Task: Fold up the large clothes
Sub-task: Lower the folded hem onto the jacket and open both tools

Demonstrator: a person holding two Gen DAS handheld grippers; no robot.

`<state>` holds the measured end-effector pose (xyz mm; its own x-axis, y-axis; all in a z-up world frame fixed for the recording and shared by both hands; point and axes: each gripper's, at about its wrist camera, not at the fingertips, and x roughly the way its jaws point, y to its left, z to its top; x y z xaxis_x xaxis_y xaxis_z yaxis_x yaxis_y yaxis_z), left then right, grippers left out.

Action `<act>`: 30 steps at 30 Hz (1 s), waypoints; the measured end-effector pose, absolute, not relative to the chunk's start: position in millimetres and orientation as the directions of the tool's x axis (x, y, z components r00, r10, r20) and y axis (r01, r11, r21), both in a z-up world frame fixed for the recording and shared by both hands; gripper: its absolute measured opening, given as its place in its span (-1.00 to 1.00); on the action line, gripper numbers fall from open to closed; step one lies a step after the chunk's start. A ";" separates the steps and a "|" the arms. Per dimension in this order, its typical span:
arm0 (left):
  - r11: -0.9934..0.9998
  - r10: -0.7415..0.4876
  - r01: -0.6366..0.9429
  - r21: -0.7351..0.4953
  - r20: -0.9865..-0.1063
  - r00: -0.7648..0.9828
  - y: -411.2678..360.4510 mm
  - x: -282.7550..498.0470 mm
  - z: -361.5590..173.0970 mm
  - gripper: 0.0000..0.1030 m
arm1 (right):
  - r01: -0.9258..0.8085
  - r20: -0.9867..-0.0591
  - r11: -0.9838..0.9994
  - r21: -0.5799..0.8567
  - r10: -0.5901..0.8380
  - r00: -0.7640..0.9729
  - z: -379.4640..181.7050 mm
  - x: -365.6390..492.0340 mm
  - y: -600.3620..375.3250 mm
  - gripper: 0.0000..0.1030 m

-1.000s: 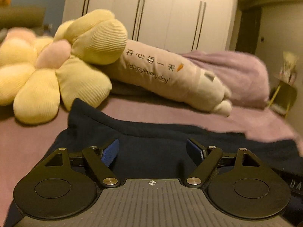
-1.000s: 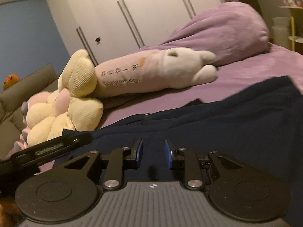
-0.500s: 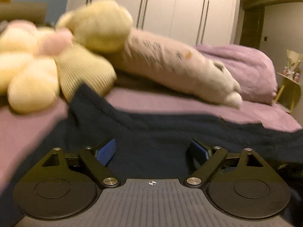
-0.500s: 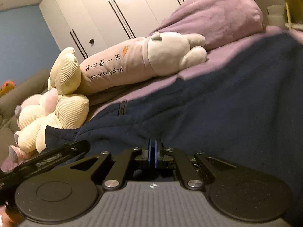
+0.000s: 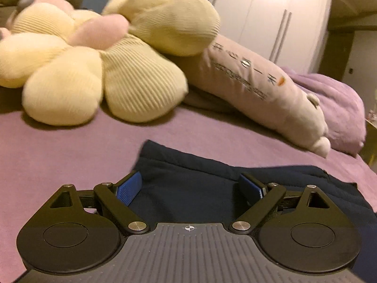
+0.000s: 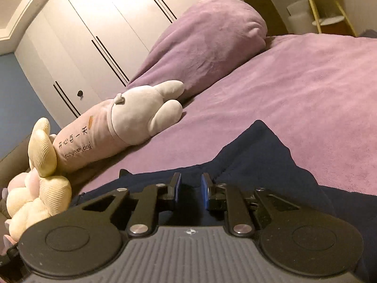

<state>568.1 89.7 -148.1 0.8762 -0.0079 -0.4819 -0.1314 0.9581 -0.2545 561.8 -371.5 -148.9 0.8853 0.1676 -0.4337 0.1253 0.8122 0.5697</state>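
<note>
Two plush toys (image 5: 99, 66) (image 6: 122, 125), one navy garment (image 5: 188, 188), two parted grippers (image 5: 192, 187) (image 6: 190, 189)

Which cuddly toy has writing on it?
The long pink bunny-shaped plush pillow has dark writing and a small orange carrot printed along its side. The yellow ribbed flower-shaped cushion beside it has no writing, only puffy petals.

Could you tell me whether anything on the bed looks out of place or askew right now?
Only the navy garment: it lies rumpled on the purple bedspread, one corner peaked up. The flower cushion and long plush pillow look undisturbed.
</note>
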 end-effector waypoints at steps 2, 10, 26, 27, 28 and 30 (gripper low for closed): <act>0.957 0.018 -0.157 -0.244 -0.491 0.871 98.6 562.0 -145.1 0.84 | 0.132 -0.429 0.808 0.575 0.161 0.889 -140.6 555.7 -374.1 -0.66; 0.904 -0.001 -0.228 -0.362 -0.534 0.846 128.4 559.3 -160.4 0.87 | 0.221 -0.382 0.732 0.645 0.058 0.922 -154.4 523.2 -402.0 -0.59; 0.884 -0.373 0.043 -0.466 -0.646 0.666 168.8 381.2 -152.0 0.88 | 0.224 -0.486 0.756 0.615 0.141 0.862 -113.8 354.9 -414.1 0.07; 0.878 -0.390 0.061 -0.475 -0.635 0.667 173.4 369.8 -151.7 0.88 | 0.235 -0.510 0.759 0.608 0.146 0.848 -113.8 333.3 -417.0 0.39; 0.874 -0.398 0.070 -0.481 -0.627 0.669 178.0 361.6 -150.7 0.88 | 0.242 -0.524 0.752 0.613 0.158 0.837 -116.0 312.8 -421.0 0.37; 0.865 -0.402 0.053 -0.499 -0.626 0.668 182.7 357.3 -148.4 0.83 | 0.249 -0.535 0.705 0.664 0.215 0.817 -125.7 287.0 -428.5 0.31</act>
